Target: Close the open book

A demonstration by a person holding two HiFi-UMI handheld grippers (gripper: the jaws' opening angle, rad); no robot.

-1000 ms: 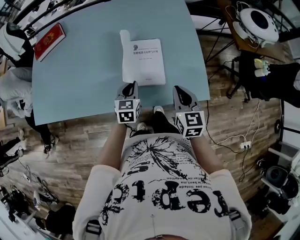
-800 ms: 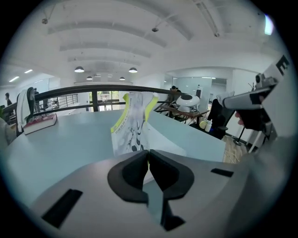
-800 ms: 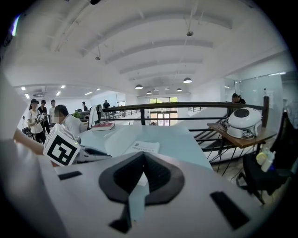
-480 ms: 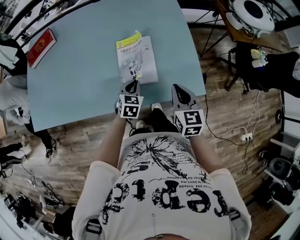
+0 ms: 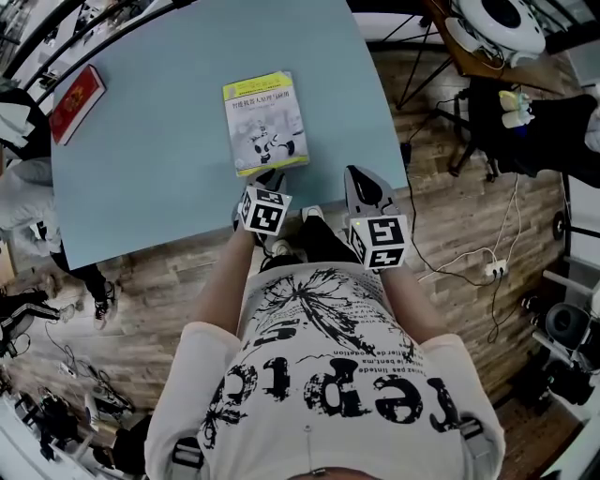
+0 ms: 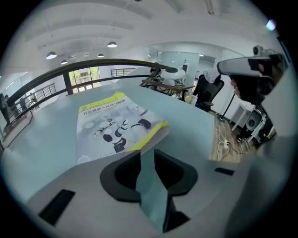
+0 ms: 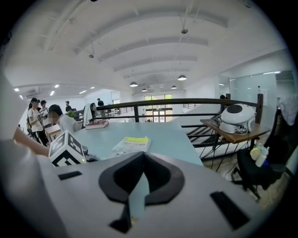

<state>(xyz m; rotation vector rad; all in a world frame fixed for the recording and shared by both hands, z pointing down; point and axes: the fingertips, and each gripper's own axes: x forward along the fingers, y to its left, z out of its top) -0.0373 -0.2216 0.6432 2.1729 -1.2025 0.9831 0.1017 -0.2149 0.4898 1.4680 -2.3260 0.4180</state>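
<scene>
While the book (image 5: 265, 122) is lying closed and flat on the light blue table (image 5: 159, 159), cover up, close to the table's near edge and toward its right side, the left gripper (image 5: 271, 175) is hovering right at the book's near edge. Its jaws have just been opening and are now standing a little apart, with only tabletop showing between them and the book's near corner just ahead of the tips. The right gripper (image 5: 356, 174) is hanging beside it at the table's near edge, apart from the book, its jaw tips pressing together and holding nothing. A red book (image 5: 77, 91) is sitting well away at the table's far left corner. Off the table's right side a white round device (image 5: 495, 21) is resting on a small wooden stand, a black chair (image 5: 530, 141) is standing nearer, and wooden floor (image 5: 141, 272) is showing below the table. The closed book's long axis is running away from the person, roughly square to the table's edges, with its title line and a yellow band lying at the far end and another yellow strip running along the near edge
</scene>
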